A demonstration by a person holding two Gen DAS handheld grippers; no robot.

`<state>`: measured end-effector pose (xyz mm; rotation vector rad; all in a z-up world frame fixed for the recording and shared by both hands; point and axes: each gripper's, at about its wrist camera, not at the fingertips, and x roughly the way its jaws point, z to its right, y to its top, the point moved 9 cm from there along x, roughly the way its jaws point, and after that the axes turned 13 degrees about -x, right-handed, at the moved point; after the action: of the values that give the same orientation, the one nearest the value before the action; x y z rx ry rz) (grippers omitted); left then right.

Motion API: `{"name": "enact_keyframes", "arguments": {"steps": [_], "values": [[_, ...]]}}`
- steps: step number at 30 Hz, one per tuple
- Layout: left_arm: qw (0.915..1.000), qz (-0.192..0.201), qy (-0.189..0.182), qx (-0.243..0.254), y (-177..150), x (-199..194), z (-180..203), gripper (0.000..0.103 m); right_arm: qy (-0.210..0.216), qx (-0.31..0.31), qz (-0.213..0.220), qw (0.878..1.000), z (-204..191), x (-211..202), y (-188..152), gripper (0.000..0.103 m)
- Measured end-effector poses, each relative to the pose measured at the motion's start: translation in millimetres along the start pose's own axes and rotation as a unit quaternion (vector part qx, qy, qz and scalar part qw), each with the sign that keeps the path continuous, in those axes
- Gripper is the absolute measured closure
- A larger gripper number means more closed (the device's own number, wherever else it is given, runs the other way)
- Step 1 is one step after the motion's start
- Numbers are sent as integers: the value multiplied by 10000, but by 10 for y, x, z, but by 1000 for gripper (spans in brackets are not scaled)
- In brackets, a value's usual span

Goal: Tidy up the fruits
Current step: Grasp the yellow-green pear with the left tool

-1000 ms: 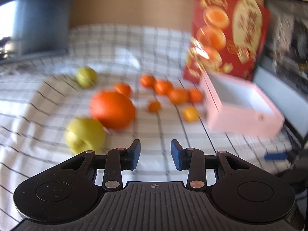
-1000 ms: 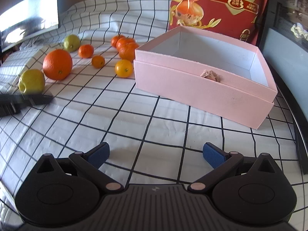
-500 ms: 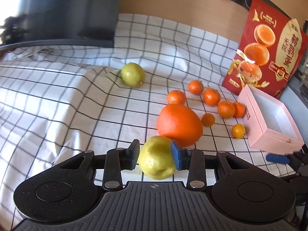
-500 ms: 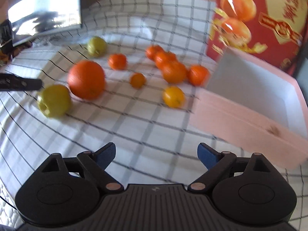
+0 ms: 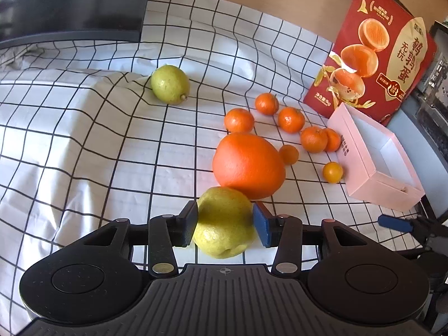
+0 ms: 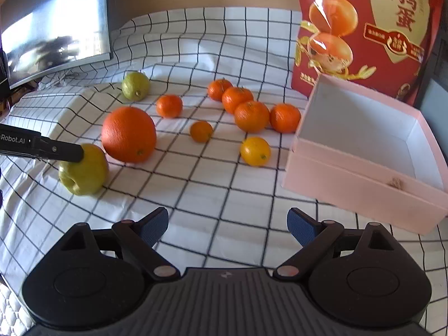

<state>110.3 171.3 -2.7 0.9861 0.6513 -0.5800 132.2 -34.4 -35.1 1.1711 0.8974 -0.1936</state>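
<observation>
The left gripper (image 5: pixel 225 222) clamps a yellow-green apple (image 5: pixel 224 222) between its pads; the fruit is dimpled at its near end, its skin finely speckled. Just beyond it, touching, sits a large orange (image 5: pixel 248 165). The right gripper (image 6: pixel 227 225) hangs with its jaws spread wide over the checked cloth (image 6: pixel 212 196), the pink box (image 6: pixel 364 168) ahead to its right.

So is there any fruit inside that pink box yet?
No, the pink box shows only its bare white inside; all fruit sits on the checked cloth.
</observation>
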Motion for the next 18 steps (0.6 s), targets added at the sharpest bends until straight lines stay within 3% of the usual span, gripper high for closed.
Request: {"name": "enact_keyframes", "arguments": {"steps": [9, 14, 18], "values": [[9996, 59, 201, -207, 8, 19, 23, 53, 221, -11, -50, 9997, 26, -36, -136, 10], [9991, -89, 413, -94, -50, 87, 5, 40, 516, 142, -42, 9986, -32, -78, -193, 10], [9987, -125, 441, -242, -66, 107, -4, 39, 746, 303, -97, 9967, -82, -67, -273, 10]]}}
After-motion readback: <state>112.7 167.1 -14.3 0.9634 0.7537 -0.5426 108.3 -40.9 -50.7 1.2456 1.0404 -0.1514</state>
